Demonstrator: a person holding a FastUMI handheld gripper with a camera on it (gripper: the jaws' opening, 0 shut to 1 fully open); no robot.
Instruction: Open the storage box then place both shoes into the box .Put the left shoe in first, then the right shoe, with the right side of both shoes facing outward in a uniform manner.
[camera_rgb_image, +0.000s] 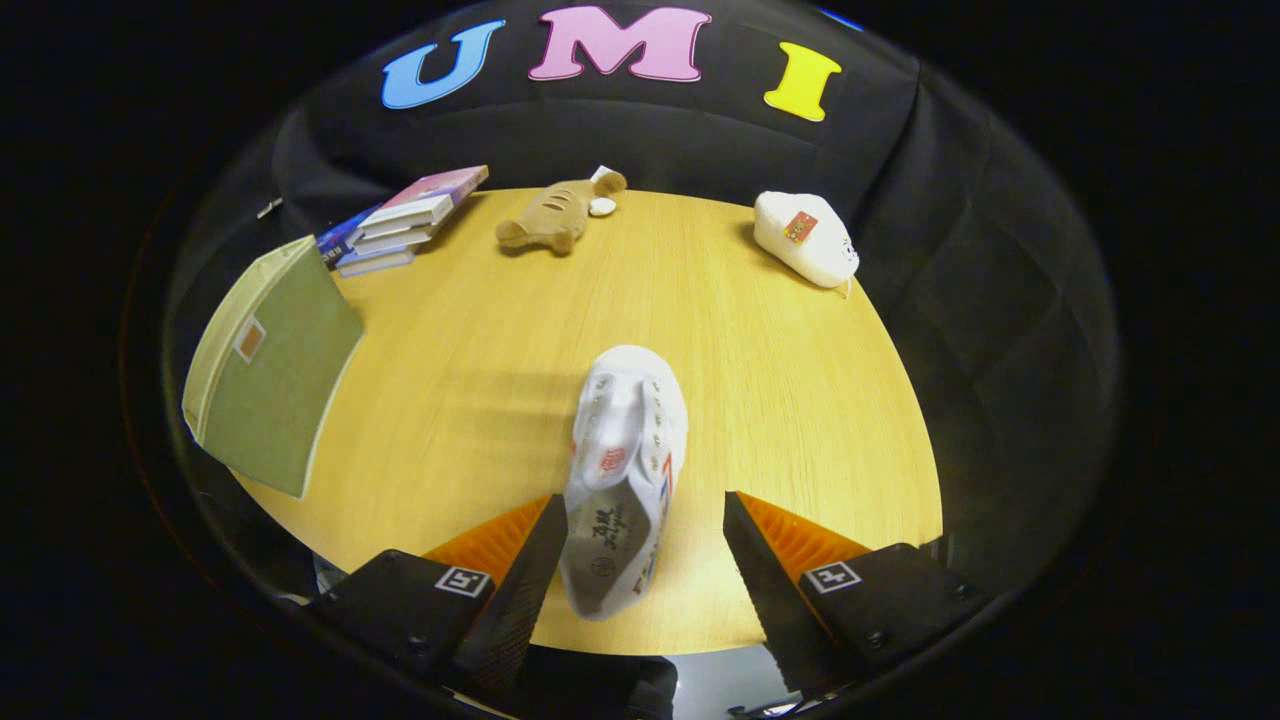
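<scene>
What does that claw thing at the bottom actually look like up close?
The claw has two wedge-shaped fingers that taper to narrow tips, with ribbed inner faces. Each finger sits on a blocky black mount, and each mount carries a small square white sticker with a black pattern, like a tracking tag. No cables show.

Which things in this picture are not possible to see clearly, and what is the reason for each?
- Gripper, gripper view: open around the white shoe; whether a finger touches its heel cannot be told.
- Shoe: left or right is unclear from above.
- Green storage box: its far side is hidden by its own body, so open or closed is unclear.
- Stack of books: partly behind the box.
- Printing on the shoe insole: too small.
</scene>
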